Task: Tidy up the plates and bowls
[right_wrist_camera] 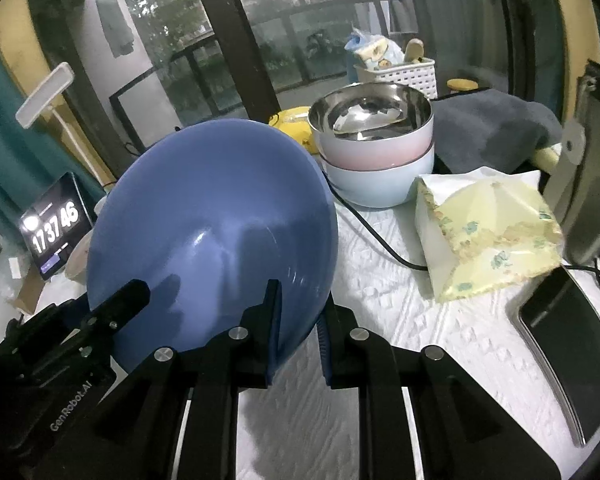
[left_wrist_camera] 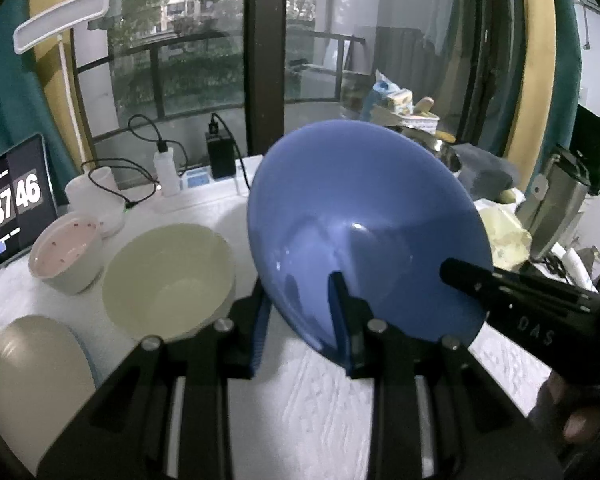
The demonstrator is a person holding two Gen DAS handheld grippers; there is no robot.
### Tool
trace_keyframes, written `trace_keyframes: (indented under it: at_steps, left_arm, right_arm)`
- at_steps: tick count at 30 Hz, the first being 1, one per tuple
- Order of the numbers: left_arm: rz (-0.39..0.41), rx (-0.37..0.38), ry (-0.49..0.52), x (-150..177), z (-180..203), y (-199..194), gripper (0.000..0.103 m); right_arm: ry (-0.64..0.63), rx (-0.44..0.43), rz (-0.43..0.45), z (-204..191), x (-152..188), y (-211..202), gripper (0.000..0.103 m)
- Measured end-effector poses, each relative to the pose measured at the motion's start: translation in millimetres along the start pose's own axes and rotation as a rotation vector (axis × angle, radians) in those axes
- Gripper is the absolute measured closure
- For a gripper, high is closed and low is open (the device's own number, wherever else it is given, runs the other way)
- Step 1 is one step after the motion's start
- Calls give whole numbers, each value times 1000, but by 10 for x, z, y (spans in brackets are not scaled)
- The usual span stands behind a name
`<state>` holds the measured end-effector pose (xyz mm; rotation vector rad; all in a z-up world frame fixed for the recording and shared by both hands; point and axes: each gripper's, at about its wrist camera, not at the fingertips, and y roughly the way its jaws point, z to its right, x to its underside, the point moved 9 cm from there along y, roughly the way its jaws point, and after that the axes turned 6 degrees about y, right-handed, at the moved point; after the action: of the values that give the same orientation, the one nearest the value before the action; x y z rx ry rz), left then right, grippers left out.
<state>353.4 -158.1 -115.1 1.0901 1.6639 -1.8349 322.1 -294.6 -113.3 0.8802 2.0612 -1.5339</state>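
Observation:
A large blue plate (left_wrist_camera: 356, 216) is held tilted above the white table. My left gripper (left_wrist_camera: 300, 300) is shut on its lower left rim. My right gripper (right_wrist_camera: 298, 304) is shut on its lower right rim; the plate (right_wrist_camera: 216, 232) fills the left of the right wrist view. The right gripper's finger (left_wrist_camera: 468, 276) shows at the plate's right edge in the left wrist view. A cream bowl (left_wrist_camera: 168, 280), a pink-lined bowl (left_wrist_camera: 66, 252) and a beige plate (left_wrist_camera: 32, 380) sit at left. Stacked steel-lined bowls (right_wrist_camera: 376, 148) stand at the back right.
A tablet clock (left_wrist_camera: 12, 204), cables, a white bottle (left_wrist_camera: 166, 172) and a black charger (left_wrist_camera: 220, 156) line the window side. A yellow tissue pack (right_wrist_camera: 484, 232), a grey cloth (right_wrist_camera: 492, 128), a white basket (right_wrist_camera: 400, 74) and a dark phone (right_wrist_camera: 564, 328) lie at right.

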Motion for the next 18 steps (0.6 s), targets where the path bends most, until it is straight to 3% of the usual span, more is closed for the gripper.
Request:
trace_keyframes:
  at_steps: [18]
  left_arm:
    - [-1,-9,-25,431,-49,-478,74]
  right_arm:
    - [-30,-14,-4,-223,407,-345,85]
